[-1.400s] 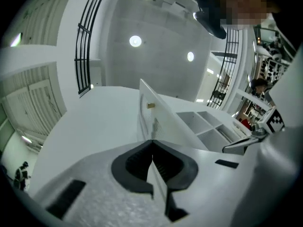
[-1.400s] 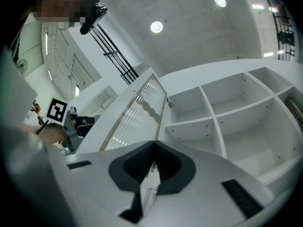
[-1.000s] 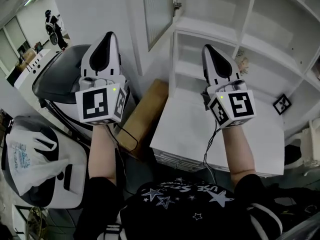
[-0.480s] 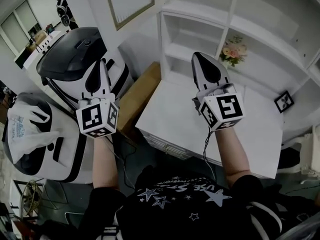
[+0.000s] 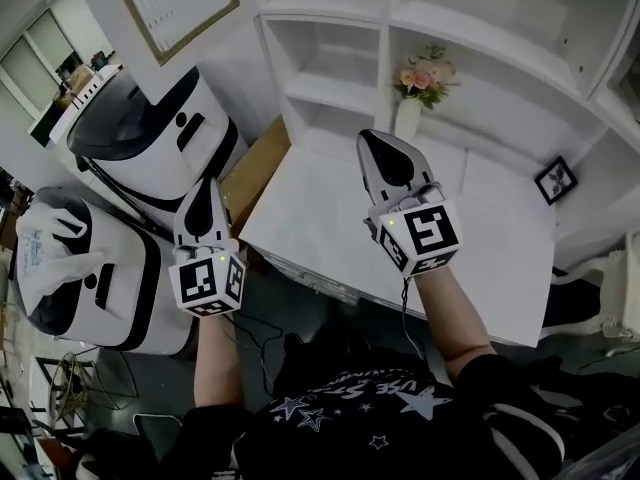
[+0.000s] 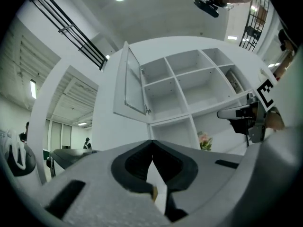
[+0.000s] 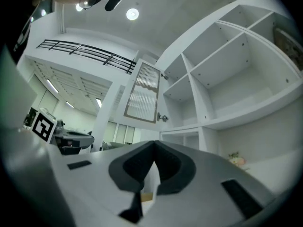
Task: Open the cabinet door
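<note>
Hanging open above left tongs (image 5: 202,203) and right tongs (image 5: 385,153), the door (image 5: 175,3) looks done, so both sit closed, empty.

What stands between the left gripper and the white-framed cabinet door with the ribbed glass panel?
Nothing visible does. In the left gripper view, only open air separates the shut left gripper from the white-framed, ribbed-glass cabinet door, which already hangs swung open above it, at the white shelf unit's left edge.
</note>
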Demonstrator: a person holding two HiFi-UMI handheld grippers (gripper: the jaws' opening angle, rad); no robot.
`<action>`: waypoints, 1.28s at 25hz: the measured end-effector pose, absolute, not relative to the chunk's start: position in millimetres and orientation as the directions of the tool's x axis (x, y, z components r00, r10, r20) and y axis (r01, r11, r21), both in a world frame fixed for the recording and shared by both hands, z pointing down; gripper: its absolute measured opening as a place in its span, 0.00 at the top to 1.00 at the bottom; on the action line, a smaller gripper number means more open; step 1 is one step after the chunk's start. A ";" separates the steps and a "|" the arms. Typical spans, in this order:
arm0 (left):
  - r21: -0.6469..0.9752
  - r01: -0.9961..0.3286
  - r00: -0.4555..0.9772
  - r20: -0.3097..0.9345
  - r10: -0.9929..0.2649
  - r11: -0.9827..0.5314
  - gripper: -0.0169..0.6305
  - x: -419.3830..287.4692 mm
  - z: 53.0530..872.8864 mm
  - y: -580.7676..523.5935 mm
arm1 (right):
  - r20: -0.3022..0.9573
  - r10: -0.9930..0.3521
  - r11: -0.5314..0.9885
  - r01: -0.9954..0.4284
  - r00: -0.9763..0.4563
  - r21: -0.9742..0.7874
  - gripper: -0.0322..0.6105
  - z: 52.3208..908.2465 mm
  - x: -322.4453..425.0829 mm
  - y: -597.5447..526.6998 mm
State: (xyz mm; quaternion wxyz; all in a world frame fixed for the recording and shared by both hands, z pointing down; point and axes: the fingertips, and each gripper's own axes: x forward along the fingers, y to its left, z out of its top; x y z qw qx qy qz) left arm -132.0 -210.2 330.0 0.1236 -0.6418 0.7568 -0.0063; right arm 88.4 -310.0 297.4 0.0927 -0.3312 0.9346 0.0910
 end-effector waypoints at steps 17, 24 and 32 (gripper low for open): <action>-0.106 -0.988 0.120 -0.060 -0.991 -0.113 0.97 37.0 410.8 -170.0 | -0.094 -0.716 0.692 -0.721 -0.692 0.044 0.94 365.8 199.4 -244.1; -0.093 -0.980 0.181 -0.039 -0.983 -0.176 0.97 87.2 418.6 -109.1 | -0.013 -0.775 0.631 -0.775 -0.632 0.020 0.94 391.1 259.2 -172.6; -0.099 -0.960 0.268 -0.053 -0.962 -0.262 0.97 141.0 408.4 -53.0 | -0.009 -0.823 0.569 -0.823 -0.569 -0.005 0.94 391.1 318.8 -99.8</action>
